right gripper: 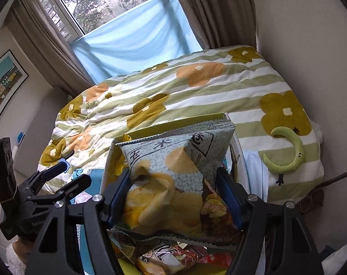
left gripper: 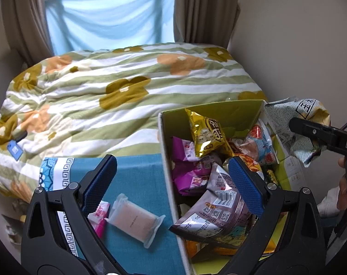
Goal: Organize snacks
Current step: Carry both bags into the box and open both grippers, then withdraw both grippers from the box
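Note:
A yellow-green cardboard box (left gripper: 171,171) holds several snack packs: a gold bag (left gripper: 206,135), purple packs (left gripper: 191,171) and a mauve bag (left gripper: 219,208). My left gripper (left gripper: 173,178) is open and empty, straddling the box's left wall. A clear-wrapped beige cake (left gripper: 135,220) and a pink packet (left gripper: 101,215) lie on the teal cloth (left gripper: 139,171) left of the box. My right gripper (right gripper: 173,197) is shut on a grey-green chip bag (right gripper: 180,167), held above the box's right side; the bag also shows in the left wrist view (left gripper: 295,133).
The box and cloth rest on a bed with a green striped floral quilt (left gripper: 127,87). A wall is close on the right. A green crescent toy (right gripper: 288,153) lies on the quilt right of the box. A curtained window stands behind the bed.

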Available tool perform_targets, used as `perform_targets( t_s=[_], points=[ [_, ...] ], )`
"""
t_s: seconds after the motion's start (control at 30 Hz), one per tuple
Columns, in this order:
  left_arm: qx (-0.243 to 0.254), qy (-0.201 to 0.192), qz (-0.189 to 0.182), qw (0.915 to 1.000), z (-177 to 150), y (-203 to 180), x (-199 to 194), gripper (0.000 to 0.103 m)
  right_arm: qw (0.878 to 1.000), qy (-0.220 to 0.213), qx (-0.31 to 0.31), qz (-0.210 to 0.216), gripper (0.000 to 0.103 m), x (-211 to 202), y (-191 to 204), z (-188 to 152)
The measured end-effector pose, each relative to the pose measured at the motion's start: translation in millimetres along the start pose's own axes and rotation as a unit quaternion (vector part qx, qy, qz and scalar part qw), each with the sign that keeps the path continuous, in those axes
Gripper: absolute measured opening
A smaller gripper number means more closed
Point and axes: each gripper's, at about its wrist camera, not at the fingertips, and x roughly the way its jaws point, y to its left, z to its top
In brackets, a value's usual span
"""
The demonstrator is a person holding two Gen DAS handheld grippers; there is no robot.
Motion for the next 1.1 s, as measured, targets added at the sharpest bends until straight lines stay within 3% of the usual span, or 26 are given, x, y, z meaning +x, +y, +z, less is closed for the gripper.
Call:
perform_targets(
  t_s=[0.23,0.4,0.77,1.1],
  points=[
    [-0.034,0.006,0.04,0.9986,-23,28,-15,0.097,1.0,0.014,-0.008,-0.008,0.071,27,-1,22],
    [-0.055,0.015,0.056,0.9968,-44,37,-19,0.097,1.0,0.007,-0.013,-0.014,0.096,47,-3,24],
    [-0.071,0.012,0.076,0.9945,-74,49,-51,0.097,0.998,0.001,-0.061,-0.029,0.098,31,0,-4],
    [-0.081,-0.012,0.067,0.9944,-102,100,-97,0.097,0.993,-0.056,-0.089,-0.047,0.098,-25,41,-22]
  ],
)
